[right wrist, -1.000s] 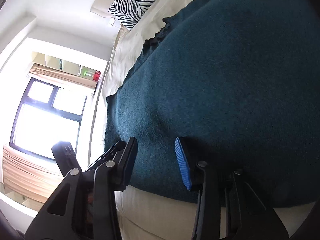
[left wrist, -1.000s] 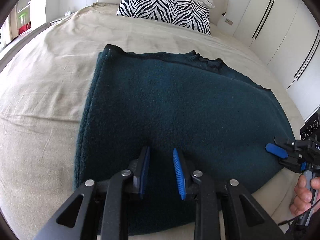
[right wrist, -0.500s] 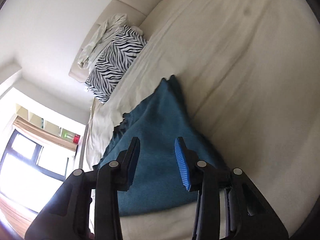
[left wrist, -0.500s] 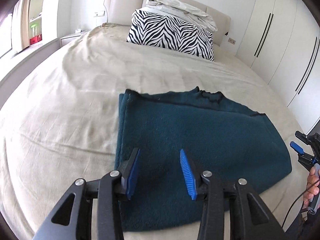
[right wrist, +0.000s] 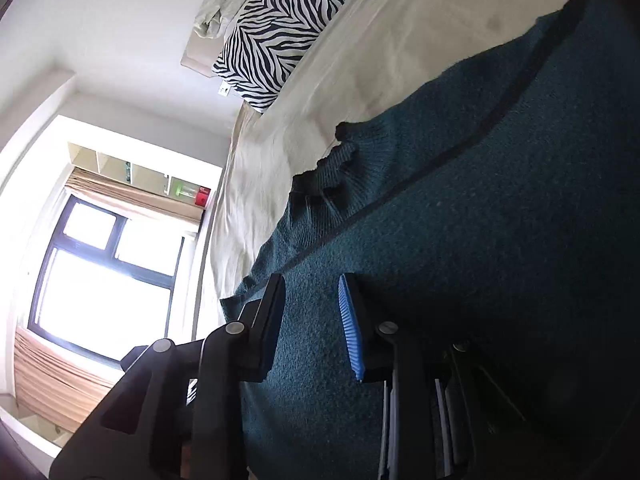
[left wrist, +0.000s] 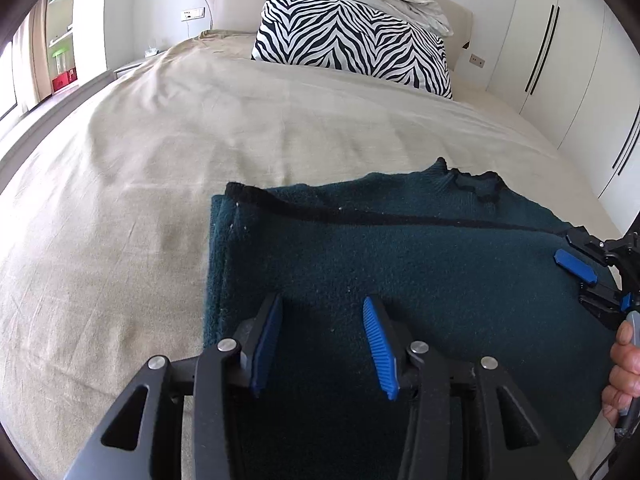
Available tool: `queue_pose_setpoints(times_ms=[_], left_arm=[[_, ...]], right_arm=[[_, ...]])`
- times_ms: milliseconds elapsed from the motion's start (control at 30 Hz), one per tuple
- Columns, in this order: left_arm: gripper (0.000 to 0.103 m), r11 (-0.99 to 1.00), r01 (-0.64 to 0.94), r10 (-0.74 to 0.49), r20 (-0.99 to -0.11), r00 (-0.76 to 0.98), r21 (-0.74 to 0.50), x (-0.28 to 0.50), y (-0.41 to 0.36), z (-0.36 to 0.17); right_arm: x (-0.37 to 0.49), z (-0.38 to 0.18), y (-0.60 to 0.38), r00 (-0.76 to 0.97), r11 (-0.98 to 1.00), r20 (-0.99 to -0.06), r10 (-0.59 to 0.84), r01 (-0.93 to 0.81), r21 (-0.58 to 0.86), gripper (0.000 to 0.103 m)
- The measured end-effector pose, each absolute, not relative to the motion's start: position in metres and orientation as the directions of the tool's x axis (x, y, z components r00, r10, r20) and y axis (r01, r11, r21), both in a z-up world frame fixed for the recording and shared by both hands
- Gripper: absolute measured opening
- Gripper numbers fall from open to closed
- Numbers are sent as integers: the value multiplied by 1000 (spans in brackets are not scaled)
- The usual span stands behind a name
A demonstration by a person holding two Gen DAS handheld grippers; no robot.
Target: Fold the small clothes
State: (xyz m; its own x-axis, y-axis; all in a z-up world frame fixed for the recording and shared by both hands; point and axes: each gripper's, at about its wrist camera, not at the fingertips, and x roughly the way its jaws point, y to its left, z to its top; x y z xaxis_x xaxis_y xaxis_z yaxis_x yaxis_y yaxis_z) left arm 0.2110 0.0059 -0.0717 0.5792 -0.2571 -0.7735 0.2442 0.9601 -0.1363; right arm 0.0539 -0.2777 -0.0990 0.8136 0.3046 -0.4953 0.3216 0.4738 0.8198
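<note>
My 2 claws, left [left wrist: 320, 330] and right [right wrist: 310, 320], gape released over the sweater [left wrist: 400, 264] on the bed [left wrist: 160, 160]; zebra pillow [left wrist: 352, 46] at 12 o'clock.

No text, label, brand, number or sign can be read in either view; the wall plates beside the headboard [left wrist: 240, 8] in the upper part of the frame are blank, and the red and green things on the window shelf [right wrist: 192, 194] are too small to show any lettering
</note>
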Motion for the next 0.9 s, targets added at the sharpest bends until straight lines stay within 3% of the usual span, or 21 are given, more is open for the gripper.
queue_pose_setpoints(times_ms=[167,300,533,700,733,900], left_arm=[[49,966,253,-203,-767,609,-54,208,-6,-75],[49,964,252,-224,-768,600,-84,209,-1,-75],[49,964,253,-220,-767,603,-78,210,-1,-76],[49,965,254,-215,-764,608,-69,208,-1,-75],[49,965,254,-214,-764,609,-69,207,-1,-75],[49,965,255,-215,-764,609,-69,207,-1,-76]], right_arm=[[1,-100,-336,859,432,-494,132,399,809,24],[-43,-105,-367,883,355,-468,43,424,833,22],[-91,-96,-378,846,310,-526,-88,525,793,25],[-120,-71,-351,860,348,-501,-96,500,793,35],[-119,-65,-342,866,364,-493,-87,488,793,46],[-78,-49,-293,867,482,-498,10,432,762,48]])
